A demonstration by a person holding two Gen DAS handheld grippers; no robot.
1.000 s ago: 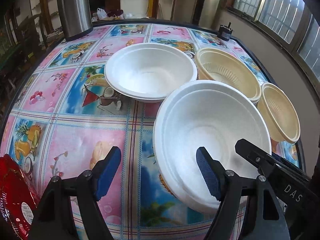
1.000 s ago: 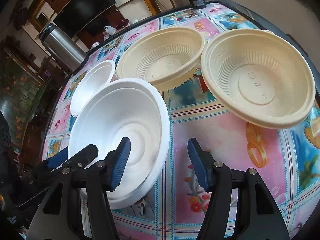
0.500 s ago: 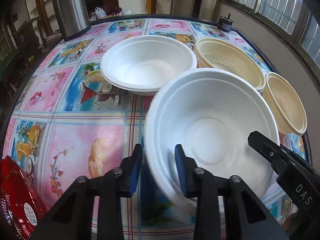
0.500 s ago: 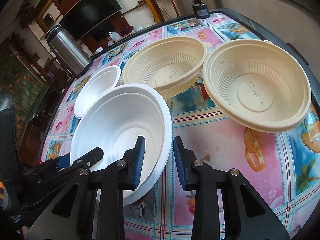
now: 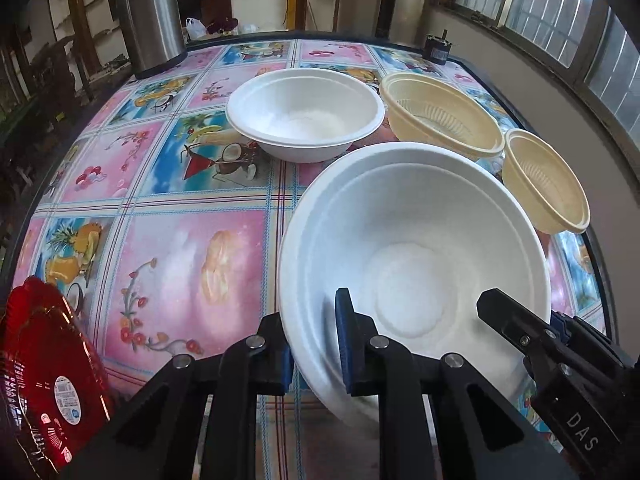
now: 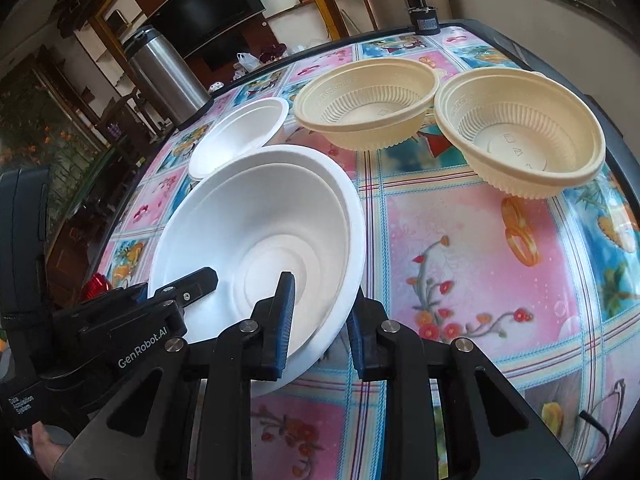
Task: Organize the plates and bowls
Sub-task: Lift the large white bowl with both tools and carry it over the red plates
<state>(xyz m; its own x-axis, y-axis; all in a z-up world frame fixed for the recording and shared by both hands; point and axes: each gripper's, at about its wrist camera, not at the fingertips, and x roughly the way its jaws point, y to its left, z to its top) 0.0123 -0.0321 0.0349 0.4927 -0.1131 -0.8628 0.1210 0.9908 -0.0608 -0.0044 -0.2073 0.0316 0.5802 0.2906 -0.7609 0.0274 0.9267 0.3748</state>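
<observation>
Both grippers clamped the same big white bowl (image 5: 416, 248): left gripper (image 5: 314, 354) pinched its near-left rim, right gripper (image 6: 320, 326) its near-right rim, bowl tilted over the tablecloth (image 5: 192, 248). Second white bowl (image 5: 306, 114) sat behind it, two cream bowls (image 6: 366, 104) (image 6: 520, 132) well to the right. Right gripper body read "DAS"; left one read "GenRobot.AI" and "Data Acquisition System". Red plate (image 5: 48, 376) carried a sticker, text too small.

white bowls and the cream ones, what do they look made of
White bowls: likely foam or moulded pulp, matte and soft-looking, with a thick rolled rim and no glare. Cream bowls: probably thin plastic, slightly glossy, with crisp ribbed walls and stamped marks in the base.
</observation>
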